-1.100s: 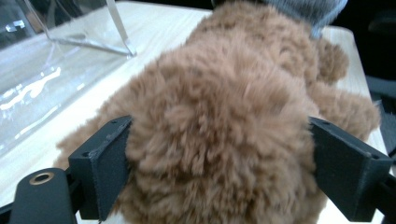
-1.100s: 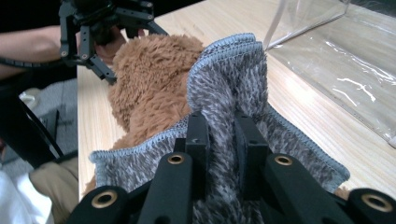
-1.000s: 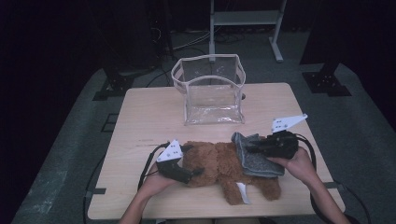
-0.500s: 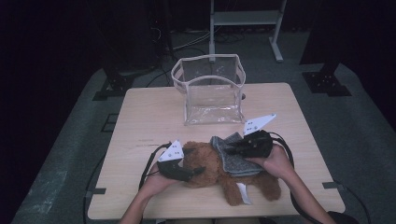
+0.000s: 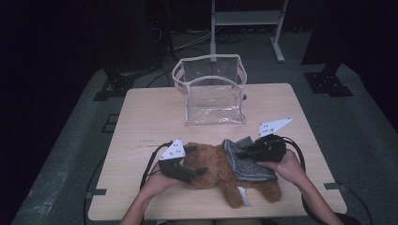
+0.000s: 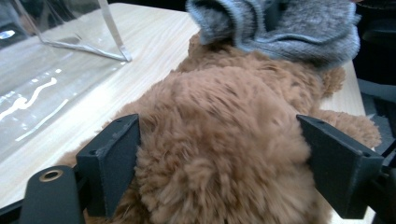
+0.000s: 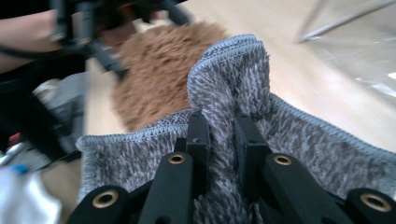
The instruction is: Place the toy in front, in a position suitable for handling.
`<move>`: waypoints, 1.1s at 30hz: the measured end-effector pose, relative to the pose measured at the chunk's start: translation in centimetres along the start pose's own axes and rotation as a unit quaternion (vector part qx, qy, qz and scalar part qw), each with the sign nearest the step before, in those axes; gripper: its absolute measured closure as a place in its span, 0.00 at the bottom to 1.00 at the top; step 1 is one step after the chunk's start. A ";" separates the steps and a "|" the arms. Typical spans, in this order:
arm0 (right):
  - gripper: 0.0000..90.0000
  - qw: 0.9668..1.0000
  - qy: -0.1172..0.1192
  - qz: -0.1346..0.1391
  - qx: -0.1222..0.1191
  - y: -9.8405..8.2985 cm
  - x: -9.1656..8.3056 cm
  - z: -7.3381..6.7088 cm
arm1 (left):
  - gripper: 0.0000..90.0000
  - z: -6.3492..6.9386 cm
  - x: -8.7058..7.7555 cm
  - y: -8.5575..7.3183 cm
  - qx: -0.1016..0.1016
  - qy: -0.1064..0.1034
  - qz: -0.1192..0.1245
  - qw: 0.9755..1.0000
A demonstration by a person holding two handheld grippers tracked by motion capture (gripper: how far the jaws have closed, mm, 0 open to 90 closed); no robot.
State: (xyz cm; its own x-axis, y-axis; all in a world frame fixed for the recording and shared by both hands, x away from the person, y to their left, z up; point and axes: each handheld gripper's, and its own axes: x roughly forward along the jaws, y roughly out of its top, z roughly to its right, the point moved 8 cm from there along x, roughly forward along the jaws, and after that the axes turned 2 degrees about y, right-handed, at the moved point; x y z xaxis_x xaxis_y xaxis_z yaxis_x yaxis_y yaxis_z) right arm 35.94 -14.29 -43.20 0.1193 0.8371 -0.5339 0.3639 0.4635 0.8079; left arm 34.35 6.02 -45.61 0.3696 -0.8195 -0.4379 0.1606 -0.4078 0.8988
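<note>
A brown plush toy [image 5: 213, 168] lies on its side near the front of the wooden table [image 5: 150, 117]. A grey knit garment [image 5: 248, 166] is draped over its middle. My left gripper [image 5: 196, 161] straddles the toy's furry end. The fur [image 6: 219, 154] fills the gap and presses against both black pads, although these jaws have just been opening a little. My right gripper [image 5: 238, 152] is shut on a raised fold of the grey knit garment [image 7: 233, 70]; the cloth is pinched between its narrow fingers [image 7: 198, 135].
A clear plastic bag [image 5: 211, 89] with a white-trimmed rim stands open at the table's middle back, close to the toy. A white tag [image 5: 243, 197] sticks out from the toy near the front edge. Dark stands and cables ring the table on the floor.
My right gripper carried the grey fold to the left over the toy, then came back slightly to the right. The left gripper stayed in place around the toy.
</note>
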 end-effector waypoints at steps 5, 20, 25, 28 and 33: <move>0.87 1.000 -0.020 0.001 -0.014 2.0 0.6 -0.1 | 0.33 0.6 -0.2 -0.3 0.033 -0.001 -0.005 0.999; 0.88 0.997 -0.065 0.012 0.033 0.2 -1.5 2.7 | 0.33 1.3 -0.1 -0.7 0.045 0.000 -0.004 0.999; 0.87 0.999 -0.048 0.011 0.016 1.6 0.8 1.7 | 0.33 1.4 -0.2 -0.9 0.053 0.000 -0.009 0.999; 0.87 0.999 -0.054 -0.001 0.003 2.4 2.5 1.7 | 0.33 1.4 -0.3 -1.2 0.053 -0.001 -0.010 0.999; 0.87 0.997 -0.067 0.014 0.029 1.3 0.4 3.0 | 0.33 1.3 -0.4 -1.4 0.048 0.002 -0.006 0.999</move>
State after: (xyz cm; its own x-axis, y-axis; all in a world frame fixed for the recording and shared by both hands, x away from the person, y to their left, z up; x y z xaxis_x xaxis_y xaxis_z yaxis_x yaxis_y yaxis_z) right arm 39.18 -14.26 -43.10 0.2515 0.8006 -0.5439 0.4115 0.4202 0.8088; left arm 32.79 6.33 -46.72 0.3715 -0.8127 -0.4488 0.0770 -0.4548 0.8873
